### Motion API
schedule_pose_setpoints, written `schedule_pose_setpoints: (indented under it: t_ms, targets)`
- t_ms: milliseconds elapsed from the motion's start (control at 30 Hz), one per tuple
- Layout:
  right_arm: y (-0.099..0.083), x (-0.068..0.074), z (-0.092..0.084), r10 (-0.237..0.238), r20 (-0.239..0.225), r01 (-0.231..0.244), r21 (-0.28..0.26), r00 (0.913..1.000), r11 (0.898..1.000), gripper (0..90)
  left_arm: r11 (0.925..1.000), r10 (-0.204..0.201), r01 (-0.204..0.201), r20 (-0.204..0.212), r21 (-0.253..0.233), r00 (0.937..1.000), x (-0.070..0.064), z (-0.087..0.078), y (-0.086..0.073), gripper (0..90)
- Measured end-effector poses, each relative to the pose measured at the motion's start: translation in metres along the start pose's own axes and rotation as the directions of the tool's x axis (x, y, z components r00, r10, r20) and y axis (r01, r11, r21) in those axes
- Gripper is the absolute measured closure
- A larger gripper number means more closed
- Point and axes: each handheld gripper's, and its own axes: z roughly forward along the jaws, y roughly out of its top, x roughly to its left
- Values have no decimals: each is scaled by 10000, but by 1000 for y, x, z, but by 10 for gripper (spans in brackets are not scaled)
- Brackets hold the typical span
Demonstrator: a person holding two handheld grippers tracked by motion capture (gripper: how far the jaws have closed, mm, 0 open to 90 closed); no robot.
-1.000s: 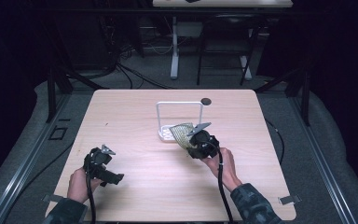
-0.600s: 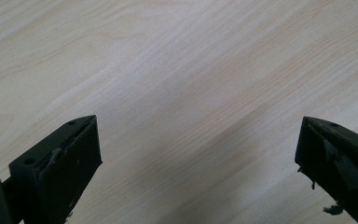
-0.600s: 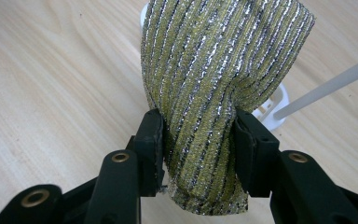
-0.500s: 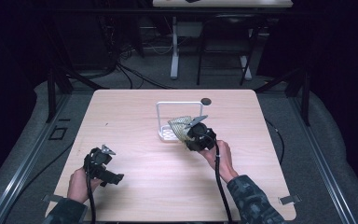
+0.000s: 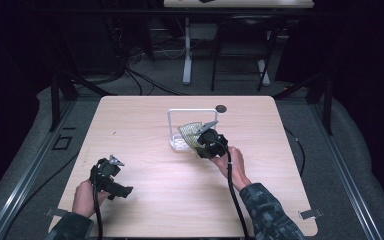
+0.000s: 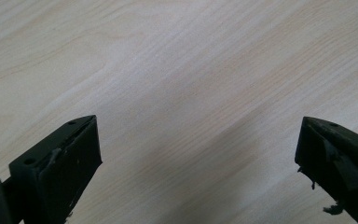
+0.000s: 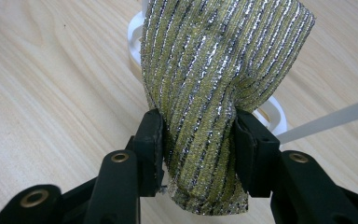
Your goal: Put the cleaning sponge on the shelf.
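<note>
A yellow-and-silver striped scouring cloth [image 7: 214, 93] is pinched between the jaws of the right tool [image 7: 198, 149], just above the white rack [image 5: 180, 142] at mid-tabletop [image 5: 145, 115]; the left tool [image 5: 111, 176] is held wide open and empty over bare wood near the front left.

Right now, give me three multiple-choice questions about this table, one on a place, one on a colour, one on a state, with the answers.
1. Where is the white rack?
A. mid-table, toward the far edge
B. near left corner
C. on the floor

2. What colours stripe the scouring cloth?
A. red and white
B. yellow-green and silver
C. plain blue

3. How does the left gripper stand?
A. shut on the cloth
B. shut on the rack
C. open over bare wood

Answers: 1 A, the high view shows it there. 2 B, the right gripper view shows those stripes, clamped in the right gripper. 3 C, its jaws stand wide apart above the table.
</note>
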Motion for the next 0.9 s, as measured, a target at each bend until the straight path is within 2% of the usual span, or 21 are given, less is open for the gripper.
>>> schedule_pose_setpoints:
  t_ms: [333,900]
  targets:
    - [5,-3,11,142,-39,-142,-63,9999,9999,565,10000,-51,51,13,-3,10000,1,0,-1,0]
    - [9,-7,32,319,-76,-318,153,9995,9994,543,10000,-41,41,16,9,10000,1,0,-1,0]
